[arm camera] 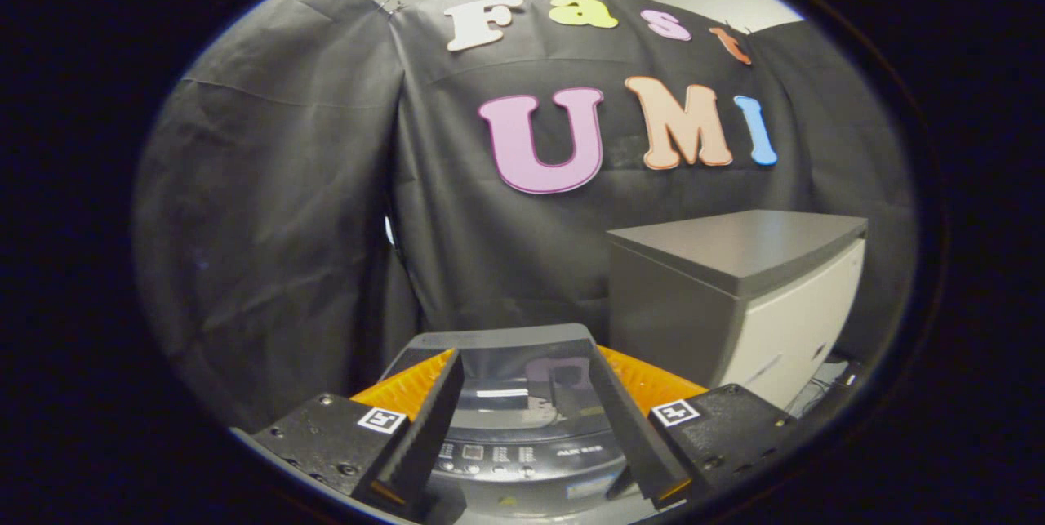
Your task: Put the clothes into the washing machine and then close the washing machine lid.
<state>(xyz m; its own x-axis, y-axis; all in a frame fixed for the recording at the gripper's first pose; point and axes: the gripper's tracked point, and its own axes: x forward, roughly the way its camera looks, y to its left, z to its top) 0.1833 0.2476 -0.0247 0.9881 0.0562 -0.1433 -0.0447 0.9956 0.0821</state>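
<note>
A grey top-loading washing machine (498,339) stands right below me, against the black cloth wall. Its dark glossy lid (522,394) lies flat and shut over the tub and mirrors the wall. The control panel (490,453) with small buttons runs along the machine's near edge. My gripper (524,358) hovers above the lid with its fingers spread wide, one over each side of the lid. It is open and nothing is between the fingers.
A grey cabinet (735,296) with a dark flat top and a pale front stands close to the right of the machine. Some cables (824,382) lie on the floor beside it. Black cloth walls close the space behind and to the left.
</note>
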